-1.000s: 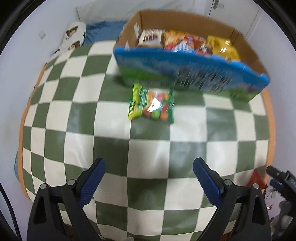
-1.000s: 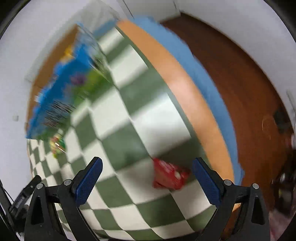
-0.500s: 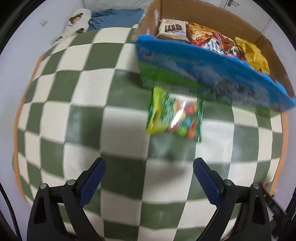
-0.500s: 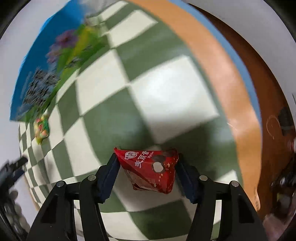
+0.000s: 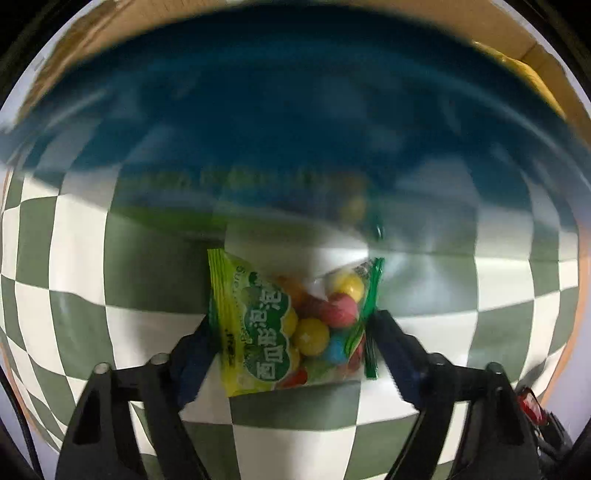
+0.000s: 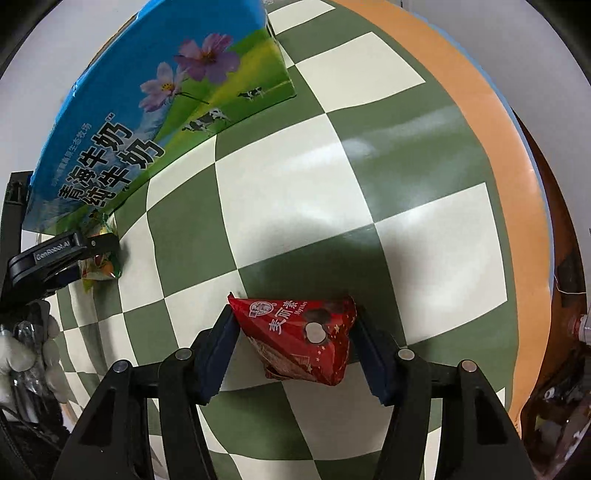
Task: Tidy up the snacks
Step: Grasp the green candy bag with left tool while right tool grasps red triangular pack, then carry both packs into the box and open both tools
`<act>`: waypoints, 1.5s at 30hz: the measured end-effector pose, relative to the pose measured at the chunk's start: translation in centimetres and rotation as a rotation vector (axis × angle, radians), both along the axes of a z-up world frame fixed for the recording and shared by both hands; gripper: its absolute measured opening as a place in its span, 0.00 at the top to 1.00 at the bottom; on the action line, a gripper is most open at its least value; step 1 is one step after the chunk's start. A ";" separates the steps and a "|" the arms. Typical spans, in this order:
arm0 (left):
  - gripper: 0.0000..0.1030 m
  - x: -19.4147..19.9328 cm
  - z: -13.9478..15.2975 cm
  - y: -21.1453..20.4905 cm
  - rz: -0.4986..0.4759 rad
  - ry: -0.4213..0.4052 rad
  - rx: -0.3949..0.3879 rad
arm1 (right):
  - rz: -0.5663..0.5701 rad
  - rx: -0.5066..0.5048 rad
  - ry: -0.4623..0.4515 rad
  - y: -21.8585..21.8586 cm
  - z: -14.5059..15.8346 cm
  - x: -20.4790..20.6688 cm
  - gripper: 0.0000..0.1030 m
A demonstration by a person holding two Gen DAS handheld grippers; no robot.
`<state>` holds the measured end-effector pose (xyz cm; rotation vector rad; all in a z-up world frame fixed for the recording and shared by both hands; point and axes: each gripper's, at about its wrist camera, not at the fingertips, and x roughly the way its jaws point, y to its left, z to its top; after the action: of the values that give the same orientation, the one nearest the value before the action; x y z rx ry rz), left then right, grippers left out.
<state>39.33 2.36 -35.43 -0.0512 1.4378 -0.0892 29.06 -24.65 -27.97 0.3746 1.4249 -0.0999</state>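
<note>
A clear bag of coloured candy balls with a green label (image 5: 258,310) lies on the checked cloth just in front of the blue milk carton box (image 5: 295,110). My left gripper (image 5: 293,324) points down over the bag, its jaws closing, and both pads touch the bag's side edges. In the right wrist view a red triangular snack packet (image 6: 306,343) sits between the pads of my right gripper (image 6: 294,322), which is shut on it. The same view shows the left gripper's finger (image 6: 74,251) at the candy bag (image 6: 105,267) by the box (image 6: 147,122).
The green and white checked tablecloth (image 6: 295,184) ends in an orange border (image 6: 498,147) on the right, with brown floor beyond. A white-gloved hand (image 6: 22,354) holds the left tool. The box's cardboard rim (image 5: 480,22) shows at the top.
The left gripper came down onto the candy bag and its jaws narrowed around it. The right gripper, shut on the red packet since half a second ago, shifted a little with it.
</note>
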 end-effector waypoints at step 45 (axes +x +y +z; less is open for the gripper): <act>0.54 -17.6 0.3 -0.8 -0.040 0.105 -0.084 | 0.185 0.051 0.052 5.1 -1.8 -6.7 0.47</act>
<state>21.77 1.61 -35.17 -0.0974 1.5395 -0.1823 22.35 -19.53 -29.80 0.2820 1.5088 0.0770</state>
